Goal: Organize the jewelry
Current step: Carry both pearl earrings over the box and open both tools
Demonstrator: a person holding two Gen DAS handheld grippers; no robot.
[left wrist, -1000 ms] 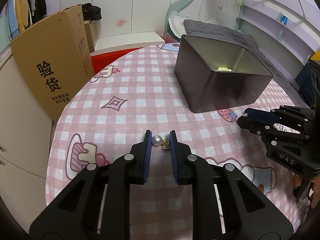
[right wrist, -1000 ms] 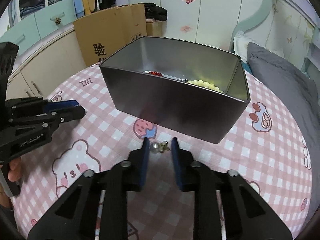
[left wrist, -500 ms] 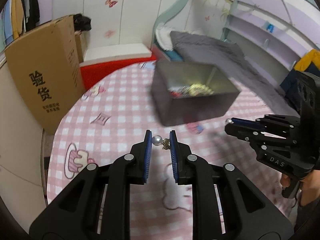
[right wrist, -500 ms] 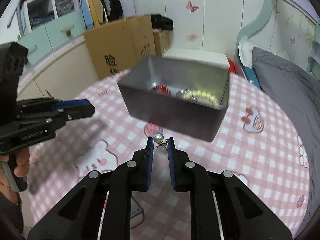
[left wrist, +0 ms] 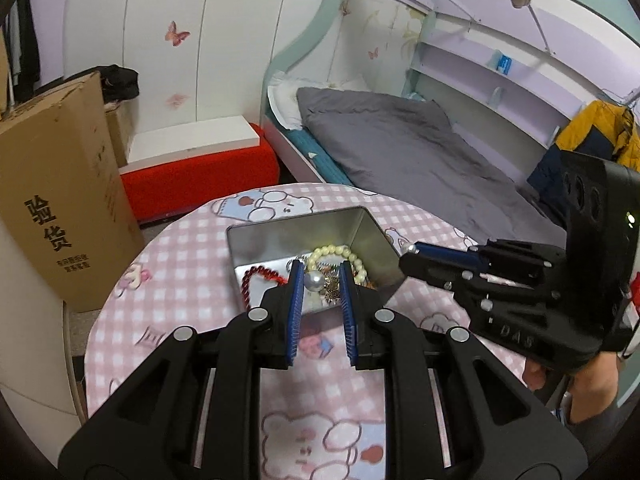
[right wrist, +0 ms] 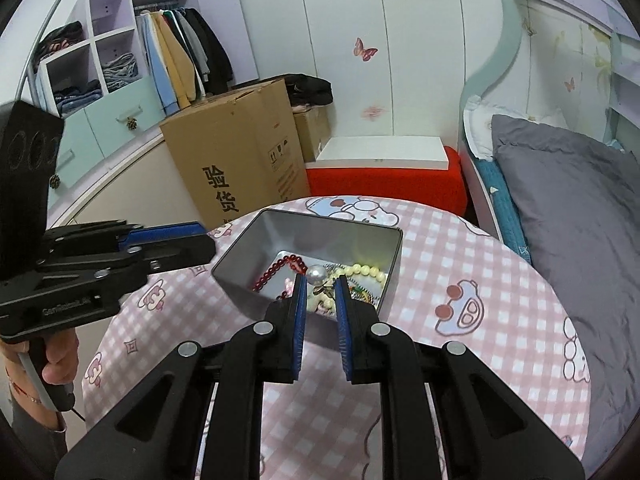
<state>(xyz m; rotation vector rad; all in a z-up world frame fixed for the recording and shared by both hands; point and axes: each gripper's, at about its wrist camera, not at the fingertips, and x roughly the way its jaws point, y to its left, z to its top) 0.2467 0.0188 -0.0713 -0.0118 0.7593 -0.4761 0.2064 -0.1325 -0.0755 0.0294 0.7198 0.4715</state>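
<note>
Both grippers raised over tin (left wrist: pixel 372 232), red beads (left wrist: pixel 256 276), cream beads (left wrist: pixel 340 252) inside

- The tablecloth (left wrist: pixel 192 240) shows pink-and-white checks, dotted with cartoon bears and red hearts.
- The tin (right wrist: pixel 256 248) gleams dull silver-grey, inside and out.
- In it, a dark red bead bracelet (right wrist: pixel 276 270) and a cream-yellow bead bracelet (left wrist: pixel 340 252).
- Each pearl earring (left wrist: pixel 314 281) is glossy white-grey with a gold-toned fitting; its twin (right wrist: pixel 316 274) looks the same.
- The left gripper (left wrist: pixel 318 280) is matt black with bright blue pads and silver screw heads.
- The right gripper (right wrist: pixel 320 284) is black and blue just the same.
- The cardboard box (right wrist: pixel 236 152) is plain brown with black printed characters.
- The bedding (left wrist: pixel 400 148) is flat grey.
- The bench (right wrist: pixel 384 184) is vivid red with a white top.
- The wardrobe doors (right wrist: pixel 360 40) are white with pink and orange butterflies.
</note>
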